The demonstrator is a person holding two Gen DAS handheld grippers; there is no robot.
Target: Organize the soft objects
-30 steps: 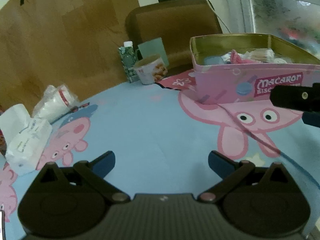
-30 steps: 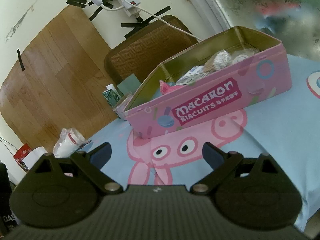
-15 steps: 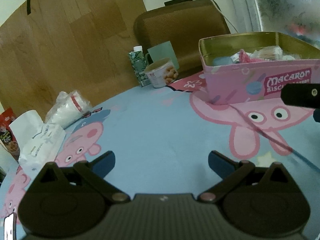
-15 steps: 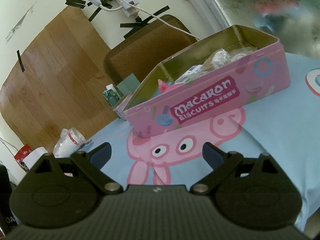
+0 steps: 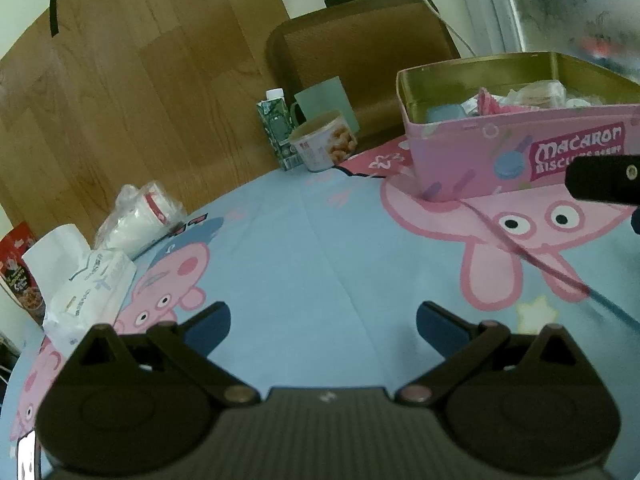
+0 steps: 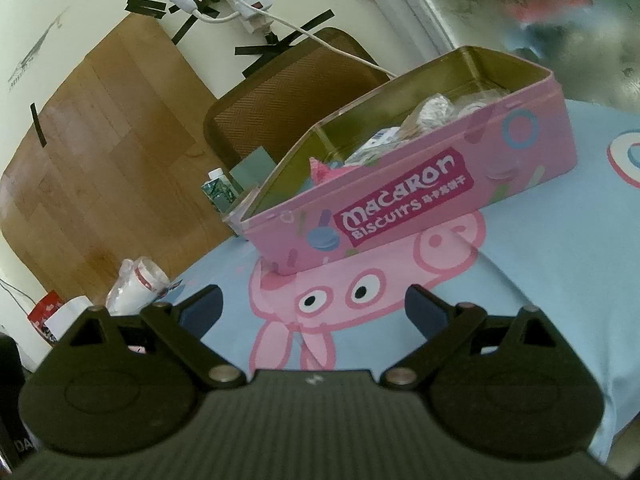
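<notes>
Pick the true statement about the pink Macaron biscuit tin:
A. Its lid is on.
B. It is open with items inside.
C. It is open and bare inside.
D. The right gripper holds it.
B: the pink tin has no lid, and wrapped items show above its wall.

Your left gripper (image 5: 323, 322) has pulled back and lifted a touch, and its view has swung leftward: the pink macaron biscuit tin (image 5: 480, 160) now sits farther right in its view, and the white plastic-wrapped packets (image 5: 92, 280) at the left have slid inward. A red snack packet (image 5: 18, 264) has come into sight at the far left edge. The black body of your right gripper (image 5: 604, 178) has crept lower across the tin's label. From your right gripper (image 6: 313, 308), the tin has drifted slightly down and left.
</notes>
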